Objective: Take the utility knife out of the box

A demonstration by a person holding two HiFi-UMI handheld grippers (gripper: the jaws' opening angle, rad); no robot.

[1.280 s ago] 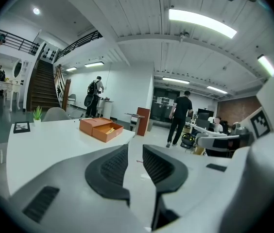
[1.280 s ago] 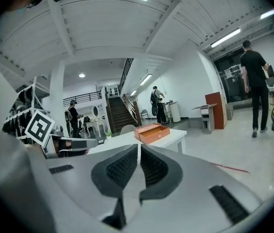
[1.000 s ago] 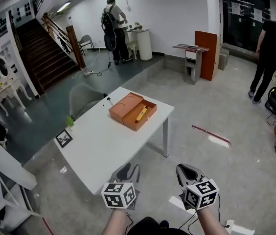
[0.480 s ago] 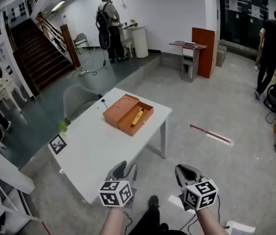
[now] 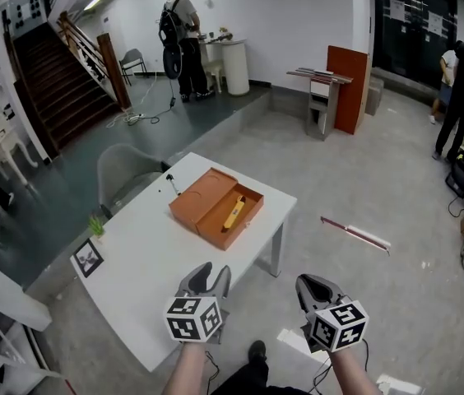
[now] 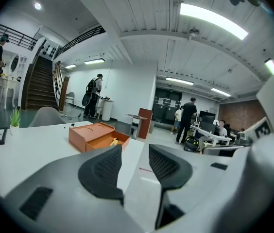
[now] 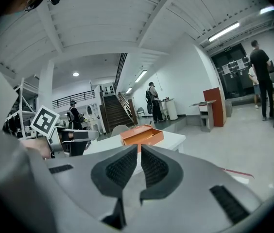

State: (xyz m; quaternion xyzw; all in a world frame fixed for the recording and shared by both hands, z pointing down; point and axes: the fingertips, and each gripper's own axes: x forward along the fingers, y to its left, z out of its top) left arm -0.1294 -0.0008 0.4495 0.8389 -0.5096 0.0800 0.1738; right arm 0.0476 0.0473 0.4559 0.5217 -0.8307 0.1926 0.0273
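Starting at the left, a square marker card (image 5: 89,258) lies near the left corner of the white table (image 5: 150,262). Just behind it is what looks like a small green plant (image 5: 96,224), too small to be sure. Further along, on the far right part of the tabletop, sits the orange box (image 5: 201,197), its lid folded open to the left. The yellow utility knife (image 5: 234,212) lies inside the open right-hand half, untouched. Nearer the person, the left gripper (image 5: 213,271) hangs at the table's near edge, pointing toward the box and well apart from it. Its jaws are opening, spread wide, with nothing between them. The right gripper (image 5: 316,285) is beside it over the floor, its jaws a narrow slit apart and empty. A thin red strip (image 5: 355,234) lies on the floor to the right.
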